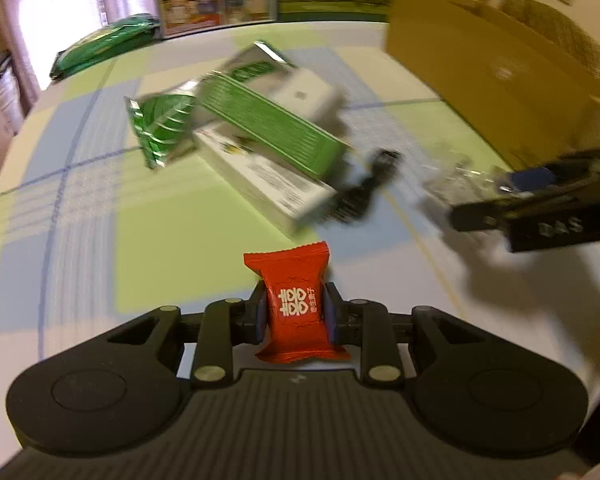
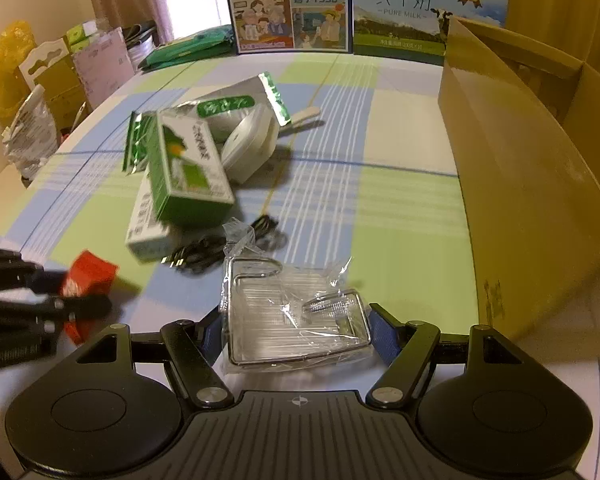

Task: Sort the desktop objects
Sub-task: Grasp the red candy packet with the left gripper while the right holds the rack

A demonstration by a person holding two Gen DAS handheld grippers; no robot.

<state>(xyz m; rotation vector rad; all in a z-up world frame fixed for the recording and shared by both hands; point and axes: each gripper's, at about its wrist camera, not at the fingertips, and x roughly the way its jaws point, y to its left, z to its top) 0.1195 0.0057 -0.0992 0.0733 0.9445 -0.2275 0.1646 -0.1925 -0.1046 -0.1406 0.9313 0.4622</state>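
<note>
The left tool (image 1: 296,308) pinches a red candy packet (image 1: 294,300) upright above the counter (image 1: 160,264). Beyond the packet lie green boxes (image 1: 268,128) (blurred); right of it, the right tool (image 1: 540,200).

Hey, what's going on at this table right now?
A person is sorting clutter with two tools. The left hand-held gripper is shut on a red candy packet. The right hand-held gripper sits open around a clear bag of wire hooks. Green boxes and a cardboard box wait nearby.
</note>
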